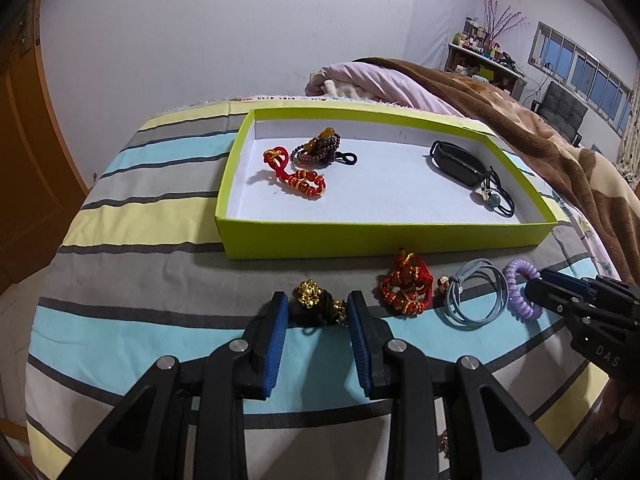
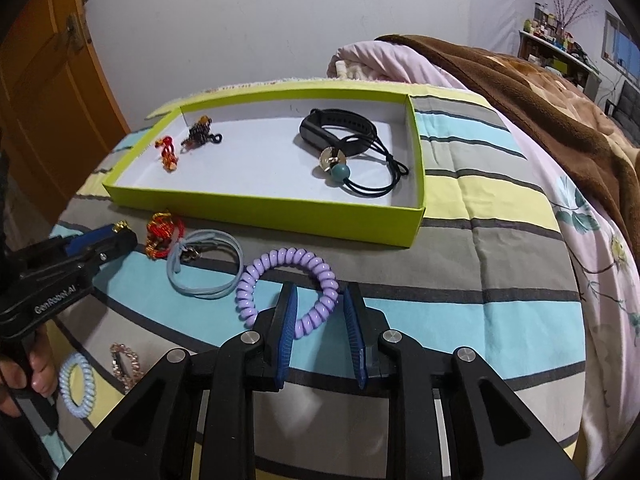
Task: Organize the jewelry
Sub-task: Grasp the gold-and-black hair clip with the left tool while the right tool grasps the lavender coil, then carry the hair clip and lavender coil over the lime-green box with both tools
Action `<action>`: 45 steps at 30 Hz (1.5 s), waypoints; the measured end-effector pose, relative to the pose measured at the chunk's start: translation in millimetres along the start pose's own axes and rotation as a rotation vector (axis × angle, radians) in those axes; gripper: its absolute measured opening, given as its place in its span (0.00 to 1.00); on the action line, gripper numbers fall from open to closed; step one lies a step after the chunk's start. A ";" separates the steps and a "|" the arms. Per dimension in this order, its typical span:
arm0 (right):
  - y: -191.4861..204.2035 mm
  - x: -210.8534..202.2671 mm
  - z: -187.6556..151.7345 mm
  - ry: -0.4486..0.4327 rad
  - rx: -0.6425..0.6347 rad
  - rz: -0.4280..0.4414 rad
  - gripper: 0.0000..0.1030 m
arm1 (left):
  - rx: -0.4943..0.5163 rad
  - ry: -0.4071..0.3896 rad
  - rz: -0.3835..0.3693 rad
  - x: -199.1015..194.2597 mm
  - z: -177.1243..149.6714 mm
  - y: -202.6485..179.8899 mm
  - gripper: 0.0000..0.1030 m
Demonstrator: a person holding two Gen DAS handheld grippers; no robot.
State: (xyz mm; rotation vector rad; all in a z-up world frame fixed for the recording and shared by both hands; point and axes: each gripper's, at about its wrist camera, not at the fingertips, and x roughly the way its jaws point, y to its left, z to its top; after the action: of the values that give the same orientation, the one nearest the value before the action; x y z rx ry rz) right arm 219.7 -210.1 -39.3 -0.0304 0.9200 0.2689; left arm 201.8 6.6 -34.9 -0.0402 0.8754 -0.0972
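- Now the right gripper (image 2: 318,312) straddles the near arc of the purple coil band (image 2: 288,284) on the bed, jaws narrow around it; I cannot tell whether the pads press yet.
- Meanwhile the left gripper (image 1: 318,312) stands narrow about the black scrunchie with gold bells (image 1: 316,306), contact unclear.
- Both pickups look in hand; next, each needs a firm pinch and a lift.
- Beyond lies the green tray (image 1: 384,236), toward the bed's far edge, already holding several pieces.
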 end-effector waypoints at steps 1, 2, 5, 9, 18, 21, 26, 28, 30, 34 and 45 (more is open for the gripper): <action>1.8 0.6 -0.2 -0.001 -0.013 -0.017 0.19 | 0.004 0.000 0.006 -0.1 -0.1 -0.8 0.30; 2.9 0.7 -0.2 -0.001 -0.022 -0.027 0.16 | 0.007 0.000 0.012 0.0 0.2 -1.5 0.28; 2.6 0.9 -0.4 -0.002 -0.027 -0.036 0.11 | 0.012 0.000 0.017 0.3 0.7 -2.4 0.23; 1.2 0.2 -0.8 -0.006 -0.015 -0.033 0.10 | 0.005 -0.001 0.004 0.1 1.4 -1.2 0.21; 0.4 -6.0 -1.7 -0.024 0.004 -0.013 0.09 | 0.025 -0.025 -0.032 -8.8 -0.8 -1.9 0.21; 2.2 -11.0 -1.1 -0.037 -0.001 -0.011 0.09 | 0.030 -0.038 -0.044 -14.2 -0.8 -2.0 0.21; 4.1 -19.8 -0.2 -0.055 -0.008 -0.006 0.09 | 0.036 -0.053 -0.049 -23.2 1.2 -2.7 0.21; 4.8 -23.3 0.5 -0.062 -0.008 -0.005 0.09 | 0.036 -0.059 -0.052 -27.0 2.5 -2.6 0.21; 5.2 -27.1 2.5 -0.069 -0.008 -0.004 0.09 | 0.040 -0.066 -0.049 -30.5 3.8 -3.2 0.21; 6.1 -34.3 8.2 -0.086 -0.013 -0.002 0.09 | 0.038 -0.076 -0.055 -36.1 8.4 -3.3 0.21; 8.1 -41.0 39.2 -0.132 -0.033 -0.004 0.09 | 0.053 -0.115 -0.054 -37.4 38.8 -0.4 0.21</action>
State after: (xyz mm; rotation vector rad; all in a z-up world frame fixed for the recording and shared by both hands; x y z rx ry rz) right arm 224.8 -205.6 17.6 -0.0440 0.7844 0.2795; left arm 207.7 9.8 18.5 -0.0195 0.7568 -0.1671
